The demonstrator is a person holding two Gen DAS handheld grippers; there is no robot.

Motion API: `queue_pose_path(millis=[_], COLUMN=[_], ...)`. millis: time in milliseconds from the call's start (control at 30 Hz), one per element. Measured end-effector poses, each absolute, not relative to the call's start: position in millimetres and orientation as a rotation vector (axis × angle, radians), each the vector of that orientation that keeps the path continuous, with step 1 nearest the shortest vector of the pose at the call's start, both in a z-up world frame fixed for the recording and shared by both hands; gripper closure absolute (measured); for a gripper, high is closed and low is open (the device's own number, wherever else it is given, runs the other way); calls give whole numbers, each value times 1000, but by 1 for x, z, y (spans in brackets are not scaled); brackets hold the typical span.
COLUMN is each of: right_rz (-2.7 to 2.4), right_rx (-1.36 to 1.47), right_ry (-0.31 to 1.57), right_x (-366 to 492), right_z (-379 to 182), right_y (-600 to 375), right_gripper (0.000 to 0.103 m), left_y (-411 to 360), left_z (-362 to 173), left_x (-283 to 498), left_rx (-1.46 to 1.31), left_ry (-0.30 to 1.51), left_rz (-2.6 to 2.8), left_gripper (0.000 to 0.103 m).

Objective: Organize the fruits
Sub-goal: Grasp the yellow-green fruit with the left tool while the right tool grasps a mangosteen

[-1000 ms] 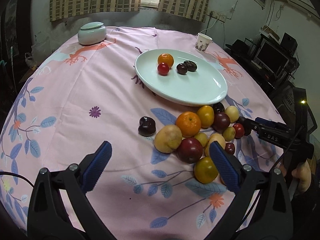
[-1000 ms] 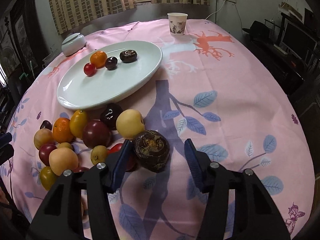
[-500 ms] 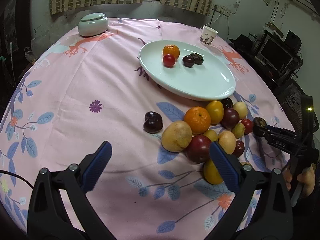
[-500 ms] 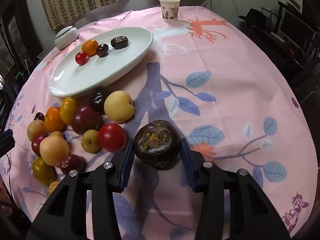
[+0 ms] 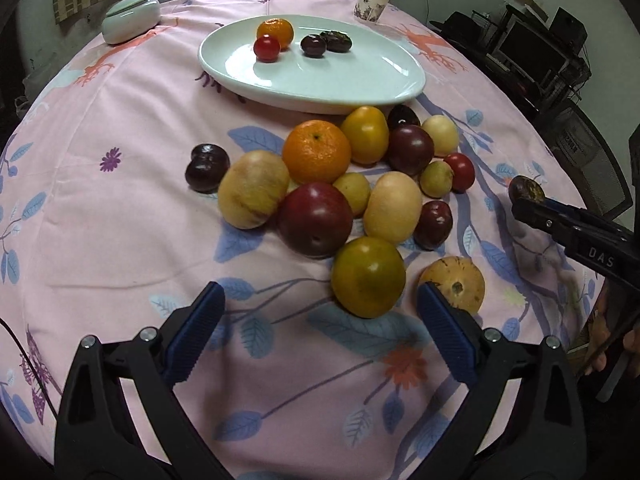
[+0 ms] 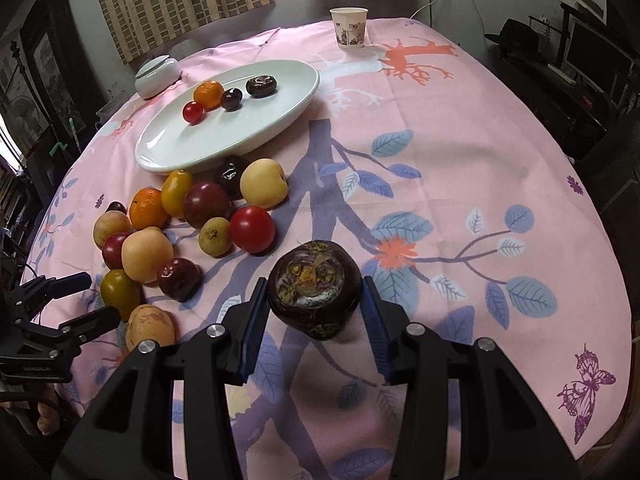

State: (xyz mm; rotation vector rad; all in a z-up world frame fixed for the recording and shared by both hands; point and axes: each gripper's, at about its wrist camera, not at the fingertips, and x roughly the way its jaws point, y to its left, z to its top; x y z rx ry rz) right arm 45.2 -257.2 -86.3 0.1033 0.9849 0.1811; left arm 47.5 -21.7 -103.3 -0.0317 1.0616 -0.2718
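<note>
My right gripper (image 6: pixel 314 302) is clamped on the dark purple, round mangosteen-like fruit (image 6: pixel 313 289), lifted clear of the pink leaf-print tablecloth (image 6: pixel 460 152) for transfer to the pale oval ceramic plate (image 6: pixel 208 140) near the table's far edge. My left gripper (image 5: pixel 320 320) stands wide and empty at the near edge before the green-yellow round fruit (image 5: pixel 368 276); the loose fruit pile (image 6: pixel 192 220) lies between me and the plate.

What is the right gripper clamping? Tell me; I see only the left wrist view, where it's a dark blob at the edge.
Observer: The right gripper has just been closing its jaws; both blue pads press the sides of a round dark purple fruit topped with a yellowish rosette.
Operator: Report the nearest pile fruit.
Observer: The round red tomato, beyond it and apart, no contact.
Operator: Name what lies right of the held fruit.
Observer: Only the pink leaf-printed tablecloth; no fruit on that side.
</note>
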Motion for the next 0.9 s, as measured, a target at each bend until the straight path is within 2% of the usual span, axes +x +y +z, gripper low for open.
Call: queue_pose_path(millis=[33,133,200,233,900], right_rz=[184,191,208,217,310], right_rx=[107,113,118,117,81], right_ry=[984,988,989,987,949], right_x=[44,42,41,40,36], right_z=[-86,-90,-92,-92,-72], right_y=[-258,-259,-257,-255,-218], right_gripper=[57,57,57,57,57], left_y=[-26,-36,-44,-46,-16], left_z=[-105,-109,-108,-105,-71], left_x=[49,53,52,51,37], left_rx=[-27,-20,4,-2,-66], left_ry=[1057,1046,1028,1024,968], left_rz=[-269,-253,-242,-256,-281], left_gripper=[6,28,55,63,64])
